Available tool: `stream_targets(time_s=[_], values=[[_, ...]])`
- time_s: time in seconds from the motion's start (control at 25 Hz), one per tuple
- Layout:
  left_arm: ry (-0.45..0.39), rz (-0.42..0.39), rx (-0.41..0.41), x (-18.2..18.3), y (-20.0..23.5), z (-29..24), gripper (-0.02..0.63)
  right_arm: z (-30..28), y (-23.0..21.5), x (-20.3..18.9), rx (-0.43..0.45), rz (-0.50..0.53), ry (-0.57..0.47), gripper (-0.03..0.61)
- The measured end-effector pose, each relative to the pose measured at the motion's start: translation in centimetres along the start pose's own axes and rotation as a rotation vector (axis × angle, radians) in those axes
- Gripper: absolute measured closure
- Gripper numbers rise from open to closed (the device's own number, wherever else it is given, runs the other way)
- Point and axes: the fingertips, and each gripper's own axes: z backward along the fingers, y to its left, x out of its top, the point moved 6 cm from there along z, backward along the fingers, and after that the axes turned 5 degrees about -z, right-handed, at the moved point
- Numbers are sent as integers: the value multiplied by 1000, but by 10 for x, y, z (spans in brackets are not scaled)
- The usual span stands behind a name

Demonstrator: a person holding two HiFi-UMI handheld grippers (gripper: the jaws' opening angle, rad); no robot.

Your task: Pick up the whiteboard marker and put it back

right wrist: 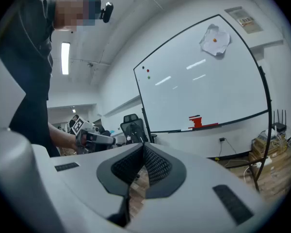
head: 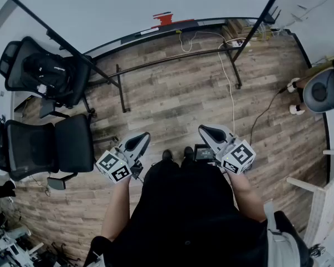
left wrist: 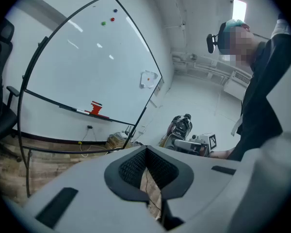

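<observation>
The grey moulded left gripper (head: pixel 140 139) and right gripper (head: pixel 209 131) both have their black ribbed jaws pressed together with nothing between them, above a wood-plank floor (head: pixel 178 99). The marker (left wrist: pixel 82 111), a slim white stick with a dark end, lies on the whiteboard (left wrist: pixel 87 62) tray (left wrist: pixel 53 102) beside a red eraser (left wrist: pixel 96 108), well apart from both grippers. The gripper views show the glossy board face and round magnets (left wrist: pixel 112 19); the head view shows the board edge-on, its black tube stand (head: pixel 172 60) and two black chairs (head: pixel 55 143).

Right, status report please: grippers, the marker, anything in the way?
Left gripper shut, empty; right gripper shut, empty. Whiteboard marker on the whiteboard tray beside a red eraser, untouched. White cable across the wooden floor ahead; office chairs off left.
</observation>
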Motion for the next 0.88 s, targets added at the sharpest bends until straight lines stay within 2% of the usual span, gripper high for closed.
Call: stream_targets(time_s=[0.16, 0.28, 0.44, 0.68, 0.76, 0.88], values=[[-16, -106, -44, 14, 0, -3, 607, -22, -5, -3, 18, 7, 57, 558], [0, -136, -94, 11, -5, 8, 607, -32, 9, 9, 21, 25, 51, 558], [35, -117, -105, -1, 9, 31, 607, -42, 23, 8, -11, 24, 59, 558], [-19, -118, -49, -3, 32, 72, 607, -59, 41, 3, -77, 26, 48, 558], [-26, -83, -32, -11, 41, 81, 607, -66, 48, 3, -87, 36, 50, 558], [-50, -37, -62, -13, 46, 90, 607, -68, 56, 7, -95, 51, 61, 558]])
